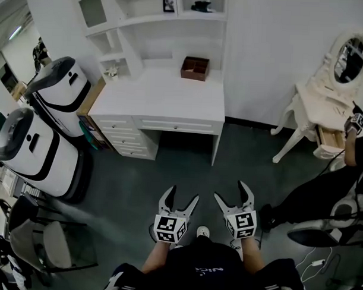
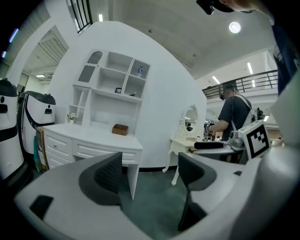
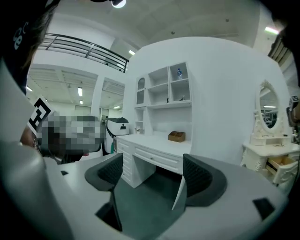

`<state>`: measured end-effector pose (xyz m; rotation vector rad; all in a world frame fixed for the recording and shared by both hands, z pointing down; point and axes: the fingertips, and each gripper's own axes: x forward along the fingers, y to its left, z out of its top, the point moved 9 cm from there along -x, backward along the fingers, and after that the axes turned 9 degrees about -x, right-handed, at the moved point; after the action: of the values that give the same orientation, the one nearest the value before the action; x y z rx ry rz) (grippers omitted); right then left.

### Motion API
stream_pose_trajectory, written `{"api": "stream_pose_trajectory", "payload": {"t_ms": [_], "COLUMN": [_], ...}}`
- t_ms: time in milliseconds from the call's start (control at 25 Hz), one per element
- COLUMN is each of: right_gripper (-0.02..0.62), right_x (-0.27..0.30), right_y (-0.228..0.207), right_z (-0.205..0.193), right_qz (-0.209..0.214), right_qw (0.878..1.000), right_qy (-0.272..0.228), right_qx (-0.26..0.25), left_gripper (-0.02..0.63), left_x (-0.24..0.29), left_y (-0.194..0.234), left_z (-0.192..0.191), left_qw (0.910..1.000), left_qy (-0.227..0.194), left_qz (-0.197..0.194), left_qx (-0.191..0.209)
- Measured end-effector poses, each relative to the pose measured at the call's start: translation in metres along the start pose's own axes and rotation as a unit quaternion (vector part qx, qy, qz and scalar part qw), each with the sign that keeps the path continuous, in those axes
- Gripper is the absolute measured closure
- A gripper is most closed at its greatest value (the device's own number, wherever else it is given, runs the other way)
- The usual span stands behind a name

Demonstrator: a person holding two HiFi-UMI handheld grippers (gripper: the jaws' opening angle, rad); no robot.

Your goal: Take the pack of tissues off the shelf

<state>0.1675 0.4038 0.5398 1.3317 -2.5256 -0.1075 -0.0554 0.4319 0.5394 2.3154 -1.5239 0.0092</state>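
A white desk [image 1: 159, 102] with a shelf unit [image 1: 156, 18] stands across the dark floor from me. On one shelf lies a small dark object [image 1: 202, 5], next to a little picture frame [image 1: 169, 2]; it is too small to tell whether it is the tissue pack. The same dark object [image 2: 133, 94] shows faintly in the left gripper view, and the shelf unit [image 3: 164, 86] fills the right gripper view. My left gripper [image 1: 183, 195] [image 2: 150, 171] and right gripper [image 1: 231, 192] [image 3: 152, 173] hang low in front of me, far from the desk. Both are open with nothing between their pads.
A brown box [image 1: 195, 68] sits on the desktop. Two white-and-black machines [image 1: 36, 142] stand left of the desk, and a chair [image 1: 44, 243] is at lower left. A cream vanity table with an oval mirror [image 1: 329, 99] and a person [image 1: 354, 147] are on the right.
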Motion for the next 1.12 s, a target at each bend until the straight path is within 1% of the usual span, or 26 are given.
{"api": "stream_pose_trajectory", "payload": {"t_ms": [120, 280, 440, 640, 880, 1120], "right_gripper": [0.204, 0.204, 0.204, 0.206, 0.206, 0.207], "right_x": [0.009, 0.02, 0.032, 0.039, 0.048, 0.076], "right_y": [-0.019, -0.038, -0.053, -0.068, -0.074, -0.083], "right_z": [-0.003, -0.011, -0.013, -0.015, -0.021, -0.028], "right_qz": [-0.005, 0.005, 0.0, -0.017, -0.019, -0.03], "right_qw": [1.0, 1.0, 1.0, 1.0, 0.999, 0.998], "right_qy": [0.001, 0.009, 0.014, 0.018, 0.04, 0.056], "right_qx": [-0.001, -0.008, -0.007, 0.002, 0.007, 0.017], "left_gripper": [0.25, 0.25, 0.25, 0.249, 0.249, 0.249], "left_x": [0.016, 0.034, 0.048, 0.063, 0.082, 0.106], "left_y": [-0.002, -0.003, 0.0, -0.002, 0.006, 0.029], "left_z": [0.002, 0.004, 0.002, 0.002, 0.003, 0.01], "left_qw": [0.9999, 0.9991, 0.9987, 0.9993, 0.9992, 0.9992], "left_qy": [-0.004, -0.026, -0.022, -0.002, 0.007, -0.004], "left_qz": [0.009, 0.031, 0.043, 0.033, 0.023, 0.018], "left_qx": [-0.002, -0.01, -0.015, -0.016, -0.031, -0.036]}}
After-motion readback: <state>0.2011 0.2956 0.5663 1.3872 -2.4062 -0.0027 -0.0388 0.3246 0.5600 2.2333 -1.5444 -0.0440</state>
